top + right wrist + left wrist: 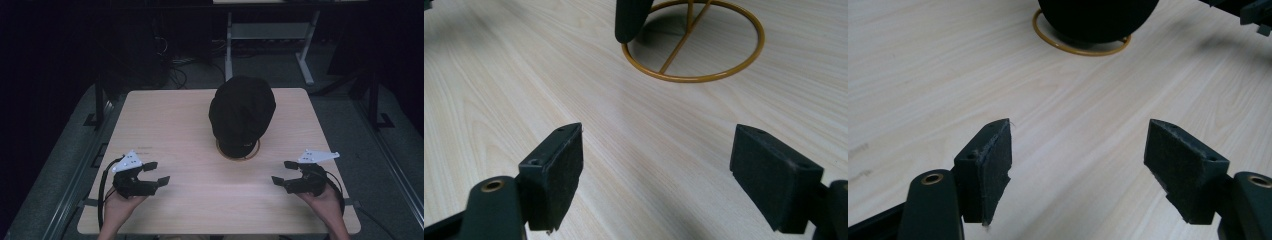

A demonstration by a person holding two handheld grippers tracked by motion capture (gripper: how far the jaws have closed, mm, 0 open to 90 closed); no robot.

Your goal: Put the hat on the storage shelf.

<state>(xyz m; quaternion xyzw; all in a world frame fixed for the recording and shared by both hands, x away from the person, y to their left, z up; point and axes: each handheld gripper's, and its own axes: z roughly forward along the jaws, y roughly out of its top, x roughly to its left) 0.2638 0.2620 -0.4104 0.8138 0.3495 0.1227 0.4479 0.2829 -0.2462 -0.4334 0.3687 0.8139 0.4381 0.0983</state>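
pale wood-grain table (170, 125) sits in a dark room, with a desk frame and cables dim on the floor beyond it. near the middle of the table, a black cap (242, 112) hangs over a gold wire stand (238, 153), whose ring base rests flat on the wood; in the right gripper view the ring (704, 75) shows a thin rod rising from it and a dark edge of the cap drooping just inside the rim

left gripper (154, 173) is held low near the front left of the table, jaws spread wide with nothing between them; in the left gripper view its pads (993, 167) frame bare wood, with the cap and stand ahead. right gripper (284, 172) mirrors it at the front right, jaws likewise wide apart and empty, pointing toward the stand. both are well apart from the cap

as for risks, the stand looks light and narrow-footed, so a pull on the cap from one side could tip it or drag the ring across the table. soft fabric may also slip from the pads or bunch if only a thin fold is pinched. a jaw coming in low could catch the wire ring instead of the cloth

no real container is on the table; the stand's ring holds nothing but its own rod and the cap above
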